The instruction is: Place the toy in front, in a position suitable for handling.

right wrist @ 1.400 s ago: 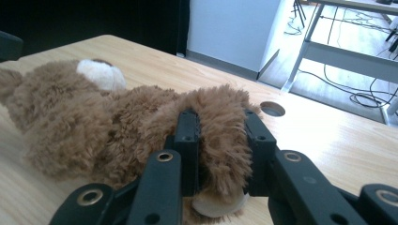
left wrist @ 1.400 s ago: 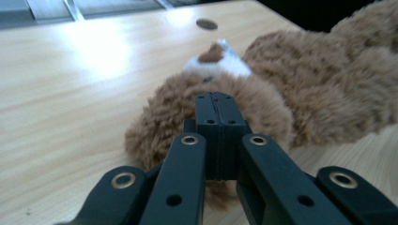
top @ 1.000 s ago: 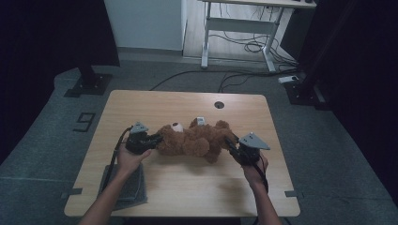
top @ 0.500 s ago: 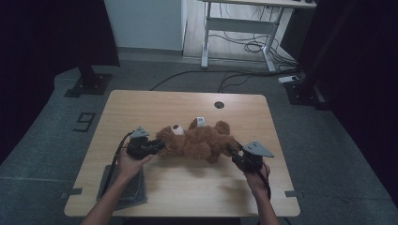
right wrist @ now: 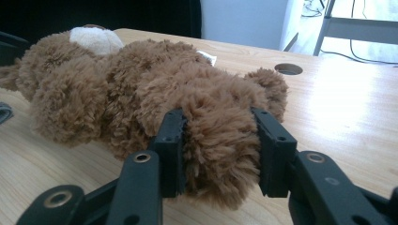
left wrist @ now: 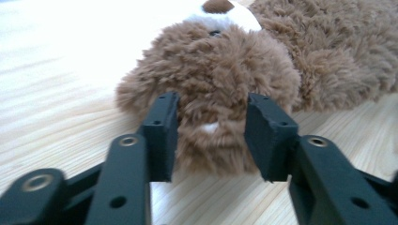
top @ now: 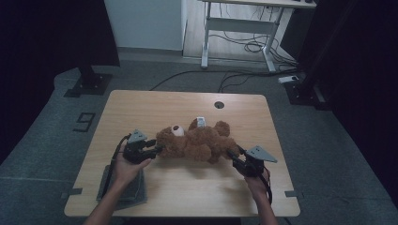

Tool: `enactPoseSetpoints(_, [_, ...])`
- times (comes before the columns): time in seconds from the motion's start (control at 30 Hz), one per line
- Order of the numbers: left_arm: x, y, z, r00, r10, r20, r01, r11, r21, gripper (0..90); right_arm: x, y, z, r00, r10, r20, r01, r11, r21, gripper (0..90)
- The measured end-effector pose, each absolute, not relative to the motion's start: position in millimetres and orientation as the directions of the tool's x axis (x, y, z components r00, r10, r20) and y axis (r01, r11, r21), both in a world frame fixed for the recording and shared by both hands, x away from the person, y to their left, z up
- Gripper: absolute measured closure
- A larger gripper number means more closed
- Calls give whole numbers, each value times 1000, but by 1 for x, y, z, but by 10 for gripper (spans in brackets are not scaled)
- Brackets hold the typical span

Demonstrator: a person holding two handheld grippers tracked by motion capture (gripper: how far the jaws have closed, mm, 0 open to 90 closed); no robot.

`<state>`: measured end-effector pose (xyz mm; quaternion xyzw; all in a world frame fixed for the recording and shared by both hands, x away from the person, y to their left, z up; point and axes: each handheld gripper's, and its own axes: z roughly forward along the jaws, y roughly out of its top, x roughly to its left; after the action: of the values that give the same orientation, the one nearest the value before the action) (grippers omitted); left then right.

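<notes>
- A fluffy brown teddy bear with a white nose [top: 197, 143] lies flat near the middle of the light wooden bench [top: 155, 105], a bit closer to the person's edge. Its head points to the left edge and its legs to the right edge.
- The left gripper [top: 157, 149] is at the bear's head end. Its two black jaws sit on each side of one fuzzy ear [left wrist: 211, 136]. The jaws have just been opening, so the hold looks let go, with the fur only brushing the pads.
- The right gripper [top: 232, 156] is at the bear's foot end. Its jaws stand around a fluffy leg [right wrist: 220, 140]. They too have just been opening, yet the fur fills the gap between them, so the leg looks loosely held at most.
- One gripper at each end fits setting a soft, floppy toy down flat without it sagging.
- A dark grey mat [top: 129, 190] lies at the near left corner, under the left arm.
</notes>
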<state>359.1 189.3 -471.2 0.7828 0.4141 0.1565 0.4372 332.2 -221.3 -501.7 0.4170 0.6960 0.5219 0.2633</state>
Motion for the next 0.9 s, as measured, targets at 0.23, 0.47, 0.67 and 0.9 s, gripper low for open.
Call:
enactPoseSetpoints(0.23, [326,213,-468,564,820,-96,516,-259,817,356,328,-223,-514,-495,860,122,337,60,939,528])
enactPoseSetpoints(0.47, [295,230,-484,517,854,-62,546,-273,792,277,323,-227,-517,-493,857,146,345,39,938,545])
enactPoseSetpoints(0.67, [274,234,-501,469,883,-38,588,-279,759,238,318,-227,-523,-495,855,154,355,37,934,597])
enactPoseSetpoints(0.9, [269,236,-509,440,898,-11,607,-288,741,221,316,-227,-524,-500,853,148,351,43,935,613])
